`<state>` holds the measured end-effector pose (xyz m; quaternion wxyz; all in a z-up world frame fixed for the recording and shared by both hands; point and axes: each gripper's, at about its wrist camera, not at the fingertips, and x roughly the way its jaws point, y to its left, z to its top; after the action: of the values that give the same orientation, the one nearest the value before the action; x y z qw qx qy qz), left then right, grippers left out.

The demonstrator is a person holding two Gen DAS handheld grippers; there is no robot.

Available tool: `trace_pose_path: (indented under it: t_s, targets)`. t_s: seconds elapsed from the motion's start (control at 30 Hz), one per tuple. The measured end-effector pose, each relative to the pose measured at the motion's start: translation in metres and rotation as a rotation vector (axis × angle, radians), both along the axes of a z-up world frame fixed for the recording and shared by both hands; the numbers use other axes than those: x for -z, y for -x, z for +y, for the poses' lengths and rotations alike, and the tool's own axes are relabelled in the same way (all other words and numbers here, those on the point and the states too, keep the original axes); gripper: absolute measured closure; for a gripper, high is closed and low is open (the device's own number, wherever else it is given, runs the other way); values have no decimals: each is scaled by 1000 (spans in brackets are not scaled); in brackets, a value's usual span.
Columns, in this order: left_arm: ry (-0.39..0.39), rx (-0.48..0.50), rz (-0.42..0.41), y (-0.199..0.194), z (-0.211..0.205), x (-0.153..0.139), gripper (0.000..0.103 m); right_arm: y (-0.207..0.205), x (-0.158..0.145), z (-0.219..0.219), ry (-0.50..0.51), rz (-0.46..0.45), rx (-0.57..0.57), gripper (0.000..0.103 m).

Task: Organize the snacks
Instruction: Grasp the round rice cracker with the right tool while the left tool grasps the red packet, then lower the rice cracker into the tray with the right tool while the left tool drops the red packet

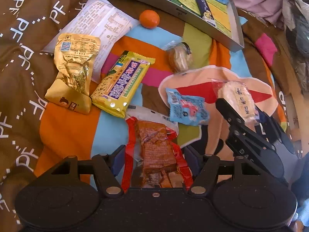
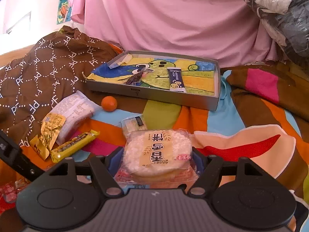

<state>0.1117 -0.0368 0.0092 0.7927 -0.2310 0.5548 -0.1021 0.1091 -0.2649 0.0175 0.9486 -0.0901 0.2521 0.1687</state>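
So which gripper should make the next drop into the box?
Right. The right gripper already grips the rice cracker pack, facing the box. The left gripper only straddles the red packet, open.

A bed covered by a colourful patchwork blanket carries everything. On it lie a grey tray, an orange, a gold packet, a yellow biscuit pack, a blue sachet and a red-wrapped snack.

"PF" repeats in white across the brown cloth at nine o'clock; "Ca" marks the blue sachet in the tray; "202…" shows upside down on the rice cracker pack.
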Motion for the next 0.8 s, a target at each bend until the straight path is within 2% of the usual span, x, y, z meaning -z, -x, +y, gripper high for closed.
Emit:
trace_pose_path:
  t_s: [0.13, 0.6, 0.8]
  targets:
    - [24, 0, 15, 2, -1, -5, 36, 1, -2, -1, -3, -8, 5, 27]
    - [47, -10, -8, 2, 0, -26, 36, 3, -8, -3, -15, -31, 12, 27]
    - [48, -27, -43, 2, 2, -38, 36, 5, -13, -5, -29, -49, 18, 27]
